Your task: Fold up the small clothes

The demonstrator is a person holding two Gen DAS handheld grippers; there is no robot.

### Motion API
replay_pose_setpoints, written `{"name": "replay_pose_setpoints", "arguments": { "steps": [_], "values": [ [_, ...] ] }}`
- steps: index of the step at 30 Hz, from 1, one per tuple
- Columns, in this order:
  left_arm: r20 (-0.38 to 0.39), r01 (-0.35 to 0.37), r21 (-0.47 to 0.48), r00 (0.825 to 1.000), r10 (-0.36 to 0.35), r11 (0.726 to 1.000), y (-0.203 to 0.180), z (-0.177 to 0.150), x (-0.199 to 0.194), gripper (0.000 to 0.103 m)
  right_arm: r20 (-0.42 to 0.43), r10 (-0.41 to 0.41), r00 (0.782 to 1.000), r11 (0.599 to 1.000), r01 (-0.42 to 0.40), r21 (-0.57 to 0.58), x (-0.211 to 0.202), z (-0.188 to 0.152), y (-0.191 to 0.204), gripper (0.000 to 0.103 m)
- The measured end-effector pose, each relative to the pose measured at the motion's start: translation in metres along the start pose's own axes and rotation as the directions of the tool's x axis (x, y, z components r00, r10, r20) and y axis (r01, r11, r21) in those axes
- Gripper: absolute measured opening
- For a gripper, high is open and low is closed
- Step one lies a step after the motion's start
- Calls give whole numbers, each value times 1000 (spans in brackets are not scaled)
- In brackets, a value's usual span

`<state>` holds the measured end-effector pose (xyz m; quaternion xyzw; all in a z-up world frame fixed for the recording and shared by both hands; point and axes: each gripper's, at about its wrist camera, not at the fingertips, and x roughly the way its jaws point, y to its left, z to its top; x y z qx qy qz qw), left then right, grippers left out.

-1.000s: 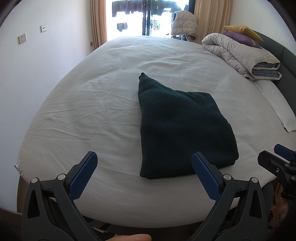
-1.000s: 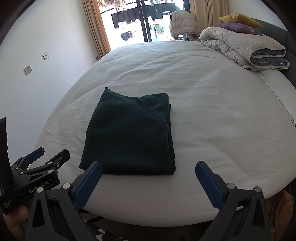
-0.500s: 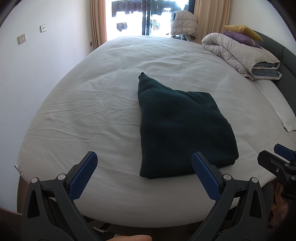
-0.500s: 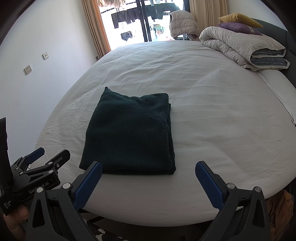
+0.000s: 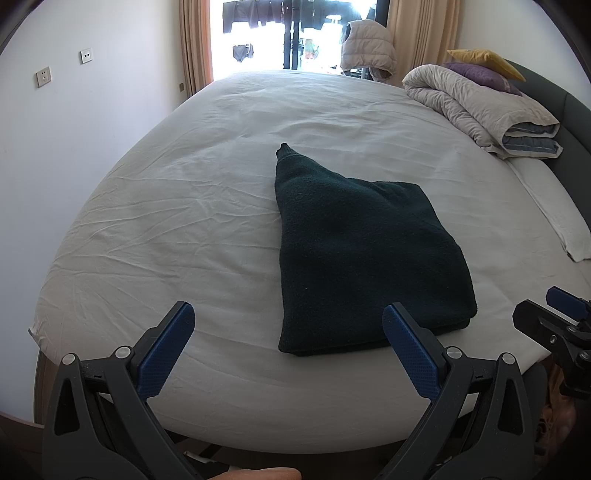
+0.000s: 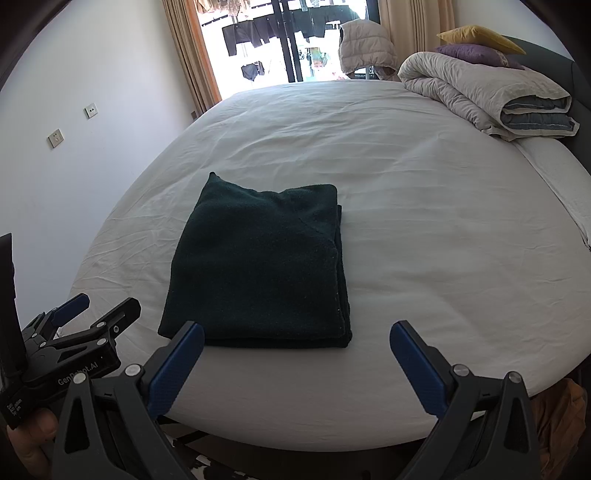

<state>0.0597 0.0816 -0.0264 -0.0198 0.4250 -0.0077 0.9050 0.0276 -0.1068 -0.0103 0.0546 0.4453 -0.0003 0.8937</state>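
A dark green garment [image 5: 362,254] lies folded in a flat rectangle on the white bed sheet [image 5: 184,206], with one corner sticking out at its far left. It also shows in the right wrist view [image 6: 262,266]. My left gripper [image 5: 286,339] is open and empty, held at the bed's near edge, just short of the garment's near left corner. My right gripper [image 6: 295,354] is open and empty, held at the near edge in front of the garment's right half. Neither touches the cloth. Each gripper shows at the side of the other's view.
A rolled grey duvet [image 5: 480,110] with a yellow and a purple pillow [image 6: 476,44] lies at the far right by the dark headboard. A white pillow [image 5: 554,210] lies at the right edge. A window with hanging clothes [image 6: 280,33] is beyond the bed.
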Motion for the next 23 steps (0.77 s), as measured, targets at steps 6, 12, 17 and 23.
{"name": "replay_pose_setpoints", "arguments": {
  "steps": [6, 12, 17, 23],
  "values": [
    [-3, 0, 0, 1000, 0, 1000, 0, 0, 0, 103, -1, 1, 1000, 1000, -1, 0, 0, -1, 0, 103],
    [-8, 1, 2, 1000, -1, 1000, -1, 0, 1, 103, -4, 3, 1000, 1000, -3, 0, 3, -1, 0, 103],
    [-10, -2, 2, 1000, 2, 1000, -1, -1, 2, 103, -8, 6, 1000, 1000, -6, 3, 4, -2, -1, 103],
    [-6, 1, 4, 1000, -1, 1000, 0, -1, 4, 103, -13, 10, 1000, 1000, -9, 8, 8, -3, -2, 103]
  ]
}}
